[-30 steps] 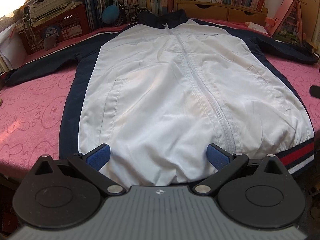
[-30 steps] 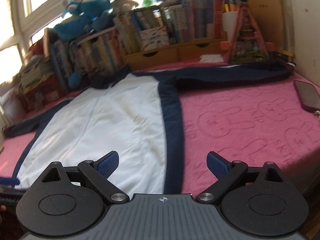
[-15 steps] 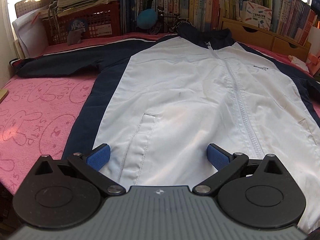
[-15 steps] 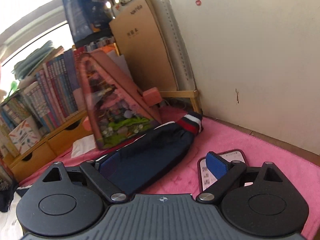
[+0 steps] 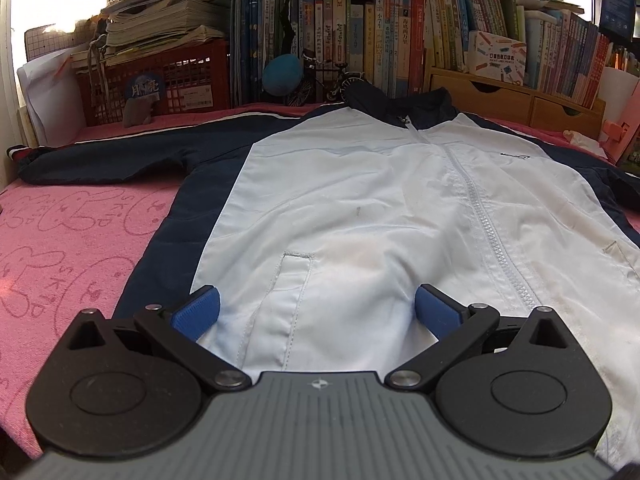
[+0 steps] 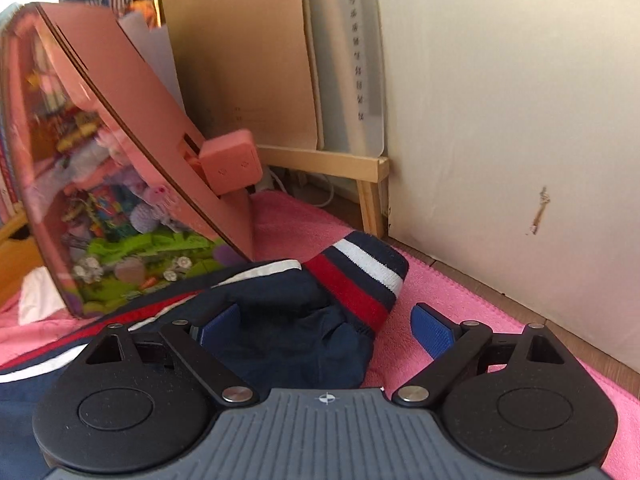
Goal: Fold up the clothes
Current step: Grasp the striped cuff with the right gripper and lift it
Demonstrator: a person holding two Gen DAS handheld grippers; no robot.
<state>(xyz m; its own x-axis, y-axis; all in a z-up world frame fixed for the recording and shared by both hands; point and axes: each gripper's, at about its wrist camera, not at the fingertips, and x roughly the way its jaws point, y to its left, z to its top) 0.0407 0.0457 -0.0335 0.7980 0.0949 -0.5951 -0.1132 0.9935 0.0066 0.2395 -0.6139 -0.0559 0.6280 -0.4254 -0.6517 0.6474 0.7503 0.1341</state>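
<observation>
- Far left of my left-hand view: the pink blanket with its bunny print covers the bed, and one navy sleeve of the jacket lies flat across it, its striped end out by the edge.
- Behind that sleeve stands a red crate stacked with papers, then a long row of books along the back.
- Centre: the jacket is spread out front-up, white panels, navy sides, collar towards the books, zipper closed down the middle.
- My left gripper hangs over the lower white panel beside a pocket, jaws spread wide, nothing pinched between the blue pads.
- Right of that, wooden drawers sit under more books.
- Over to my right-hand view: a pink triangular dollhouse leans on the left, with a cardboard folder propped behind it.
- The jacket's other sleeve ends here in a striped cuff, red, white and navy, lying on the blanket below the dollhouse.
- My right gripper straddles the navy sleeve end just short of that cuff. The jaws have just been closing a little, yet stay wide; the right pad stands clear of the cloth.
- The left pad sits against the dark fabric, though I can't quite tell whether it presses.
- Far right: a bare cream wall.
</observation>
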